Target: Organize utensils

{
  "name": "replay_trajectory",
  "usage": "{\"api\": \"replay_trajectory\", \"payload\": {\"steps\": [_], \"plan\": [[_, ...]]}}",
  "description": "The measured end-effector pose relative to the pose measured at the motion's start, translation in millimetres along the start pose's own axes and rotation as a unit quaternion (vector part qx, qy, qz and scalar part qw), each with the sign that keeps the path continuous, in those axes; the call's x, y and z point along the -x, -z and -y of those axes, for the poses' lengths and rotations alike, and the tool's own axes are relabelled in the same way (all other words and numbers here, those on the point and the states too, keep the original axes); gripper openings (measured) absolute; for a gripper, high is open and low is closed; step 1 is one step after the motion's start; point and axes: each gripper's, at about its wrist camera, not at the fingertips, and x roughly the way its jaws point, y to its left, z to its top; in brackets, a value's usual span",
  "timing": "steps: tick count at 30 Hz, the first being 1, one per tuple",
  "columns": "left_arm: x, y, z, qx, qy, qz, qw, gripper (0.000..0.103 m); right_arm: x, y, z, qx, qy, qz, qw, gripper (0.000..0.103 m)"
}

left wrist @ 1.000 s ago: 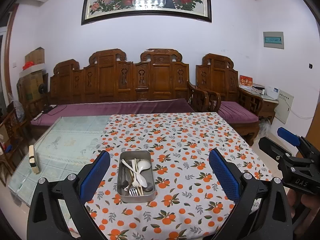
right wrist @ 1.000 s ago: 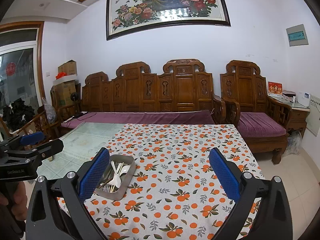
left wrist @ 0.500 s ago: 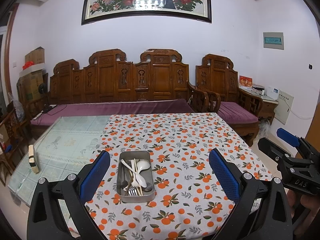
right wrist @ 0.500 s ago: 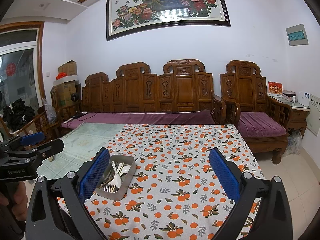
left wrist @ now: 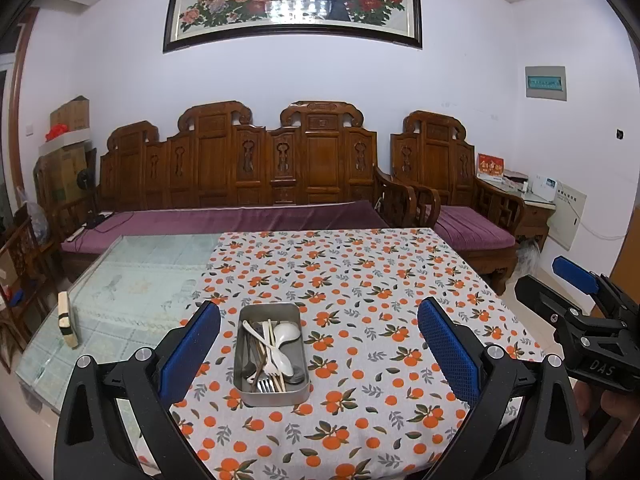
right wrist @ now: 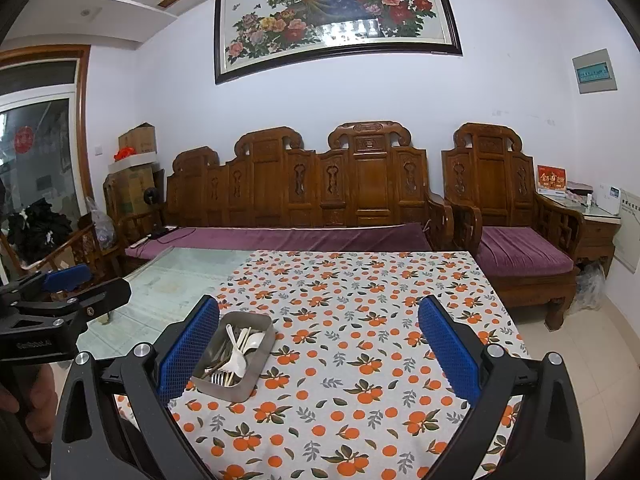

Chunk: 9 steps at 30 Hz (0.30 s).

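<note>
Tablecloth (left wrist: 360, 280), orange-fruit print, covers the table's right part. Metal tray (left wrist: 273, 390) sits on its near-left area, holding jumbled utensils: white spoons (left wrist: 286, 334), chopsticks, forks. Left gripper (left wrist: 318, 354) and right gripper (right wrist: 318, 354) both spread wide, empty.

home living room, carved wooden sofa (left wrist: 256, 168), framed painting (right wrist: 336, 16)

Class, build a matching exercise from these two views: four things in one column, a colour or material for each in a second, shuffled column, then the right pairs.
Things:
1. rectangular utensil tray
2. deep soup spoon
3. long sofa cushion
4. left gripper finger pads

Descriptions:
A. blue
B. purple
C. grey metal
D. white

Pairs: 1-C, 2-D, 3-B, 4-A
</note>
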Motion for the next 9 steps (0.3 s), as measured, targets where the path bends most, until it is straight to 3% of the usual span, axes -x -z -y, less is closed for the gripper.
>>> {"api": "replay_trajectory", "payload": {"steps": [9], "plan": [[3.3, -4.2, 3.0, 0.000, -0.002, 0.001, 1.0000, 0.095, 0.2, -0.1, 0.0, 0.000, 0.000, 0.001, 1.000, 0.100]]}}
